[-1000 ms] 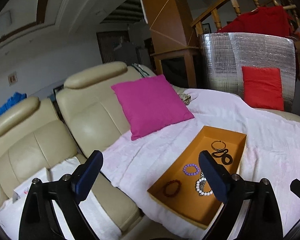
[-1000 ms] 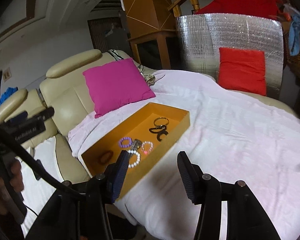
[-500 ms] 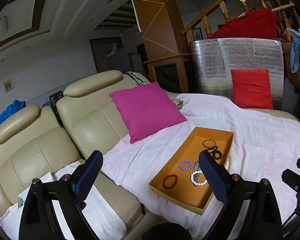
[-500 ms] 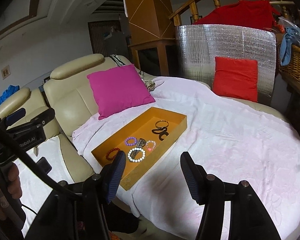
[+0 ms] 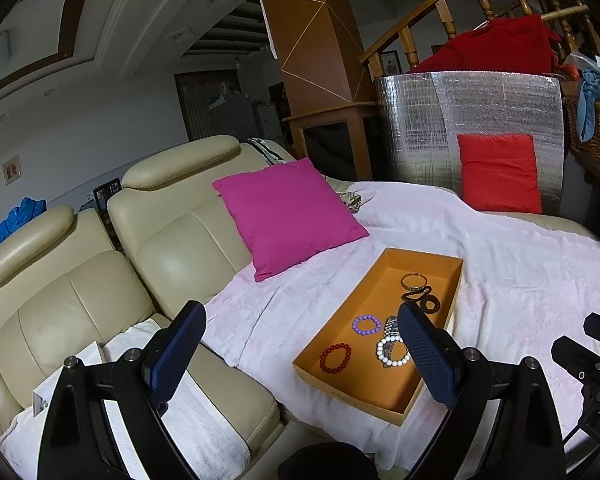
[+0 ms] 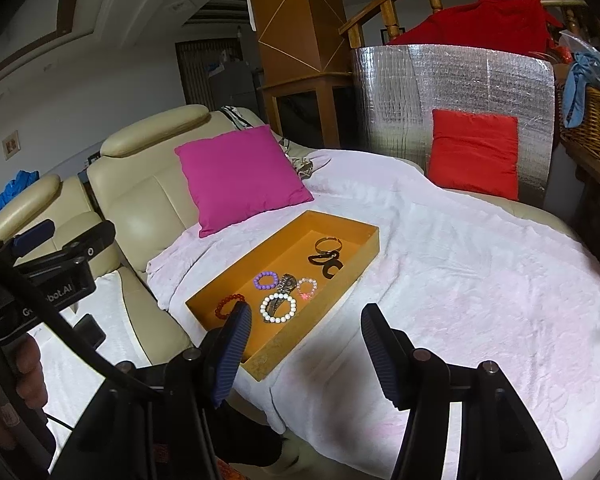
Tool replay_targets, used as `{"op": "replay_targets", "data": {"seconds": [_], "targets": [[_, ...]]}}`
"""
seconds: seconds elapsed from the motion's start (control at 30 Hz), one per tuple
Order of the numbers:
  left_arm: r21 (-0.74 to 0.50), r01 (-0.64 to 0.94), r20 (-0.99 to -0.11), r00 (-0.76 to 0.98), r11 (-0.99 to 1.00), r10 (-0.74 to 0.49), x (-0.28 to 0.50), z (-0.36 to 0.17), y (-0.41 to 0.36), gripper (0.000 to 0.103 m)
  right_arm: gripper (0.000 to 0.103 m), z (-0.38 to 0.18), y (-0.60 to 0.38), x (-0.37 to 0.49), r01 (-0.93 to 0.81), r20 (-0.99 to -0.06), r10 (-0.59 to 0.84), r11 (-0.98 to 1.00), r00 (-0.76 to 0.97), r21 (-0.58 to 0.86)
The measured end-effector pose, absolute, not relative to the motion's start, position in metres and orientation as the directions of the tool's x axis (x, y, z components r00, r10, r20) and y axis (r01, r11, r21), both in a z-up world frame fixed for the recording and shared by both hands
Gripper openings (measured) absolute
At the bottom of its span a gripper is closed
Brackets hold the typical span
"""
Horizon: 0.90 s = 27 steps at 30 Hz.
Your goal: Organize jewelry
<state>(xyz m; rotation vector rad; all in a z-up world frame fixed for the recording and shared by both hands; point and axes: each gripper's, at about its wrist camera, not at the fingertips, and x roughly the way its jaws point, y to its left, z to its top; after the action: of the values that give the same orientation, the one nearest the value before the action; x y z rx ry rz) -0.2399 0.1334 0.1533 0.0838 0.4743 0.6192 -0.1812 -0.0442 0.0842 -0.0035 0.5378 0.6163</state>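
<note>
**Jewelry in tray, both hand-held grippers clear of it**

Jewelry lies inside the orange tray (image 6: pixel 364 258) on the white blanket (image 6: pixel 480 280) over the sofa, below the pink cushion (image 6: pixel 240 176). Near end of tray: red bead bracelet (image 5: pixel 335 357), white bead bracelet (image 6: pixel 278 308) overlapping a metal watch (image 6: pixel 285 285), purple bead bracelet (image 6: pixel 266 280), small pink bracelet (image 6: pixel 307 286). Far end: a thin bangle (image 6: pixel 329 245) and dark looped pieces (image 6: pixel 326 263), kind not resolvable at this size.

Stage: pieces all sit in the tray, loosely grouped. This fits jewelry waiting to be sorted as well as jewelry already gathered there; pictures do not settle which.

Handling note: the white bracelet and watch touch, so any pick there wants the fingers straddling one strand only, coming down vertically, clear of the tray wall. Beads will likely roll and sag; pinch across the cord.

Left hand-held gripper (image 5: pixel 300 352): jaws spread wide, nothing between them, touching nothing, held above the sofa's near edge.
Right hand-held gripper (image 6: pixel 306 354): jaws likewise wide apart, empty, hovering near the tray's near corner.
</note>
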Motion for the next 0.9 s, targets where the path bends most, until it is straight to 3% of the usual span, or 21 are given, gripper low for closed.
{"op": "replay_targets", "data": {"seconds": [0.9], "targets": [[0.198, -0.545, -0.424, 0.702, 0.815, 0.573, -0.242, 0.149, 0.144, 0.096, 0.061, 0.096, -0.033, -0.184, -0.560, -0.458, 0.557, 0.816, 0.692, 0.147]]}}
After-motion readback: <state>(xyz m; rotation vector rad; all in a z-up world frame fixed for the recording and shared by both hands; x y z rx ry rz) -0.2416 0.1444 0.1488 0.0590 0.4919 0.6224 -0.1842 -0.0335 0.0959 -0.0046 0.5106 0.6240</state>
